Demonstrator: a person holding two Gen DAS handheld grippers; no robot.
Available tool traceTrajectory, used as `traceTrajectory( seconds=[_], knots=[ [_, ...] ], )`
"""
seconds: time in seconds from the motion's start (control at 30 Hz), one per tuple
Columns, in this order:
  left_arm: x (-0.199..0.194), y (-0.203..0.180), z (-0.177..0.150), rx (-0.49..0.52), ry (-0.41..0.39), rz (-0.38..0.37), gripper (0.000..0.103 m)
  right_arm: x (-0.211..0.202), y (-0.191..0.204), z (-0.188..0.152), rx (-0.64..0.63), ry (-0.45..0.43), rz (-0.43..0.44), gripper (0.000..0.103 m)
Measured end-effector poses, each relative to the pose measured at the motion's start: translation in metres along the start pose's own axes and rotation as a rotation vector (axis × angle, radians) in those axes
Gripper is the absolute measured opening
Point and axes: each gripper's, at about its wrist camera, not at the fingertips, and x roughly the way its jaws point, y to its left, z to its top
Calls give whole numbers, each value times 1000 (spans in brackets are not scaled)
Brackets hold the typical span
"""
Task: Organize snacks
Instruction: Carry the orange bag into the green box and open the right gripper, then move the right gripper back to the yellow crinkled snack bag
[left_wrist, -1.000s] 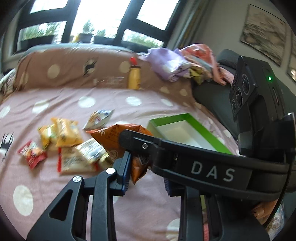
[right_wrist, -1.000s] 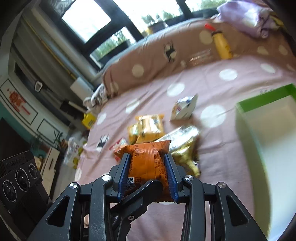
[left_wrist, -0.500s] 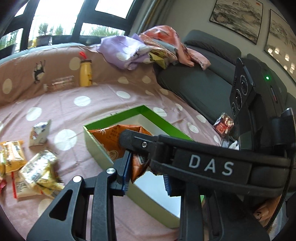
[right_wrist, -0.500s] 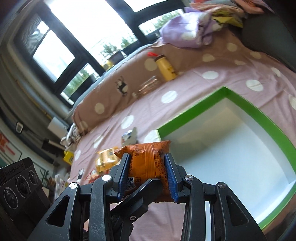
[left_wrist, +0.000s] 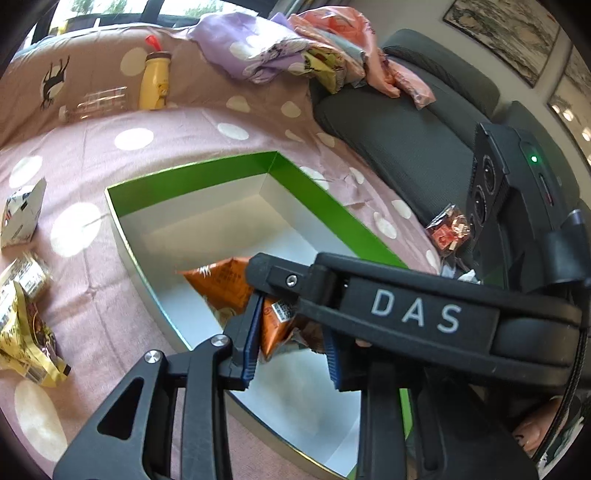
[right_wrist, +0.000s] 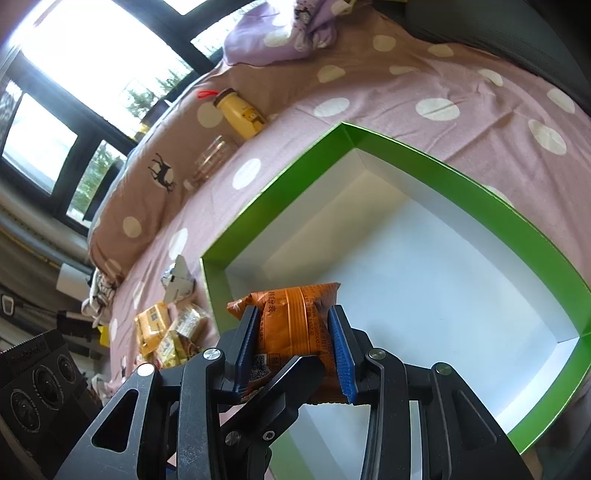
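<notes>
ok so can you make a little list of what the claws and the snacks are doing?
right claw: shut on the orange packet
left claw: closed on the same packet
packet place: over the green box, near its corner
box: open, visible floor bare
other snacks: loose on the spotted sheet beside the box

a pink dotted bed (left_wrist: 155, 122) is carrying an open green box (left_wrist: 314, 199) mid-scene; snack packets (left_wrist: 22, 325) are lying to its left, a yellow bottle (left_wrist: 155, 85) and clear jar (left_wrist: 99, 103) are lying far.
</notes>
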Motion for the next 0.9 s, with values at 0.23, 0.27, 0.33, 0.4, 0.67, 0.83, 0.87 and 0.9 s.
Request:
traceTrajectory(
  seconds=[0.23,0.27,0.33,0.4,0.67,0.83,0.87,0.9],
  knots=[
    [-29,9,-5,-21,-71,34,67,-2,0,-1,7,-36,-50,65],
    [-39,11,-6,-23,-96,39,69,-5,2,-1,1,-57,-42,73],
    [-55,15,-8,-31,-127,55,74,-13,9,-2,-20,-91,-22,78],
    [-74,24,-11,-59,-160,85,80,-18,19,-3,-48,-113,-3,82],
    [-150,76,-37,-167,-254,313,89,-19,78,-23,-225,-140,46,86],
    [-186,121,-67,-255,-285,424,89,-2,116,-42,-327,-90,99,87],
    [-191,133,-76,-292,-297,433,89,5,122,-46,-343,-69,109,87],
    [-194,141,-83,-325,-306,429,89,12,127,-49,-356,-46,115,87]
  ],
)
